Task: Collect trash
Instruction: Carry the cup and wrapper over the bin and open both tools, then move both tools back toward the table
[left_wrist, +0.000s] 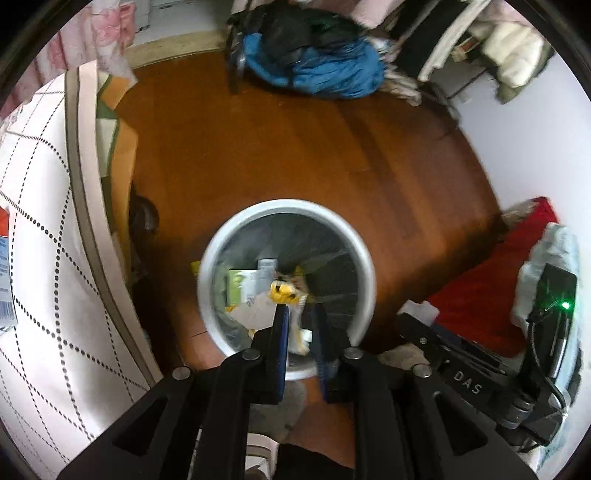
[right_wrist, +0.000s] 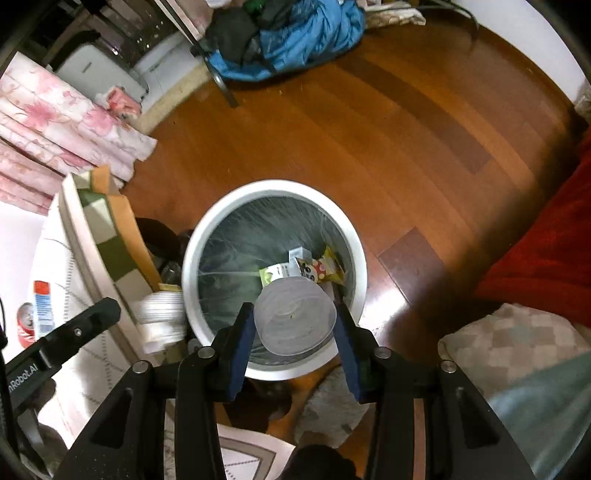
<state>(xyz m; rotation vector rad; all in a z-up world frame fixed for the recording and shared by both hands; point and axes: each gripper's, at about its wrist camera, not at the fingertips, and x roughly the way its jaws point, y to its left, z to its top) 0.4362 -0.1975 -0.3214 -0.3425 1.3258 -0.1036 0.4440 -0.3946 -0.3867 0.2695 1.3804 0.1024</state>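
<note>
Trash bin (right_wrist: 275, 280), white rim, dark liner, on wood floor (right_wrist: 369, 147), directly below both tools. Already inside: green carton (right_wrist: 271, 275), yellow snack wrapper (right_wrist: 327, 267), scraps. Right gripper (right_wrist: 295, 325) clamped across clear plastic cup (right_wrist: 295, 319), pads on opposite sides of the wall, cup mouth facing camera, cup axis running along the fingers. Cup hanging over bin's near half, inside the rim line, so straight drop looks enough. Left gripper (left_wrist: 299, 325) nearly closed on crumpled whitish wrapper (left_wrist: 301, 336), also over bin opening (left_wrist: 286, 284), near edge. Can't tell if wrapper firmly pinched or loose. Right nearer centre of opening; likely first to release. Risk: light cup bouncing off rim.
</note>
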